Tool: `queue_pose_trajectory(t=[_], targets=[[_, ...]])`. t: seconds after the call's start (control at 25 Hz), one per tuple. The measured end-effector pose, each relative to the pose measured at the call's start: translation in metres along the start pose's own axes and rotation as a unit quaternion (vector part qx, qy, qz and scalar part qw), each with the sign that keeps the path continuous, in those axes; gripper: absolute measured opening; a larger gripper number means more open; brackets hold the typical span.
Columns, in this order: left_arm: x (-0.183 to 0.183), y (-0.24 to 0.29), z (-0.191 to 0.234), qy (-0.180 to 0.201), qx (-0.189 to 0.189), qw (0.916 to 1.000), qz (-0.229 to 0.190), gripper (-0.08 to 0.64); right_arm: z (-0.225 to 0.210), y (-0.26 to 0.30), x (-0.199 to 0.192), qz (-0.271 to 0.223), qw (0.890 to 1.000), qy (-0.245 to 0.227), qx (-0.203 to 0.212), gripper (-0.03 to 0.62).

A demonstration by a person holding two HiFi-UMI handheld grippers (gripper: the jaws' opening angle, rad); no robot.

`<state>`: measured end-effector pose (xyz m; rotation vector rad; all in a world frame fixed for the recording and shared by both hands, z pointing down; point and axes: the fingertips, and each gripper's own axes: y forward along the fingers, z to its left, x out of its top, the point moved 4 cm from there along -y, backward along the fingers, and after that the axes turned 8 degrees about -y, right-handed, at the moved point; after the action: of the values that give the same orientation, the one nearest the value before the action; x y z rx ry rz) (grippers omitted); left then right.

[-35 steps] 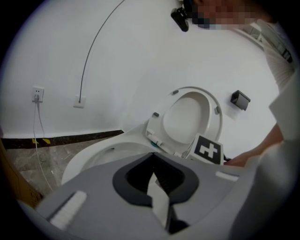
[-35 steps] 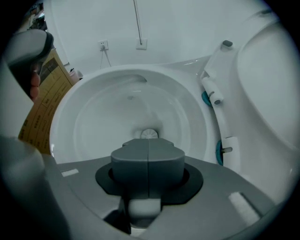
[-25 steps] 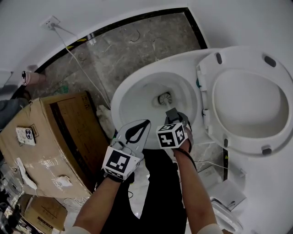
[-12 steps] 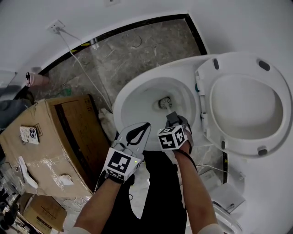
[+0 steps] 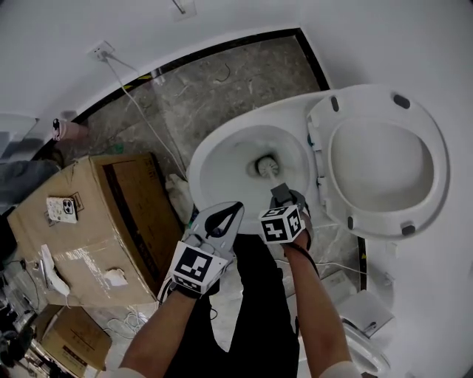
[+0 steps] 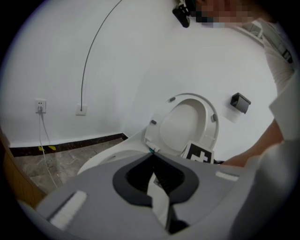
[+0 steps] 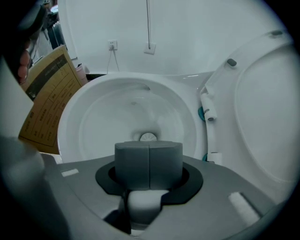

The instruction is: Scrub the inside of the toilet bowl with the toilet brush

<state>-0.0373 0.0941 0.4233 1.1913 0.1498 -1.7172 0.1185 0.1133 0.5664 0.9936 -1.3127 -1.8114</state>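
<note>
**Operator and Hand-Held Grippers**

The left gripper (image 5: 232,209) and right gripper (image 5: 279,192) each had a pale grey shell with a black-rimmed opening behind the jaws. The right gripper's pads (image 7: 133,164) were dark grey blocks. Each gripper carried a white marker cube (image 5: 196,267) printed with black squares. The person wore black trousers (image 5: 251,303) and white sleeves (image 5: 118,371).

A big cardboard box (image 5: 96,221) stands on the grey marble floor (image 5: 222,88). Beyond the box, a dark skirting strip (image 5: 222,46) edges the white wall (image 5: 236,15). A socket (image 5: 101,50) there feeds a white cable (image 5: 137,103). A phone (image 5: 60,209) lies on the box, and a smaller box (image 5: 70,341) sits beside it.
</note>
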Motion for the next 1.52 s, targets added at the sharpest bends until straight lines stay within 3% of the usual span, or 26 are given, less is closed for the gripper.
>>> queue_pose_trajectory(t=[0.52, 0.88, 1.32, 1.52], targets=[[0.055, -0.045, -0.055, 0.008, -0.006, 0.9999, 0.004, 0.006, -0.022, -0.136, 0.000, -0.084, 0.989, 0.120, 0.034, 0.164], [0.116, -0.100, -0.111, 0.035, -0.021, 0.9992, -0.001, 0.006, -0.031, -0.275, -0.014, -0.164, 0.974, 0.153, 0.020, 0.164], [0.181, -0.168, -0.177, 0.057, -0.044, 0.9972, -0.019, 0.006, -0.023, -0.423, -0.033, -0.259, 0.944, 0.202, -0.009, 0.164], [0.219, -0.199, -0.208, 0.081, -0.059, 0.9942, -0.040, 0.006, -0.023, -0.496, -0.028, -0.323, 0.922, 0.212, -0.028, 0.164]])
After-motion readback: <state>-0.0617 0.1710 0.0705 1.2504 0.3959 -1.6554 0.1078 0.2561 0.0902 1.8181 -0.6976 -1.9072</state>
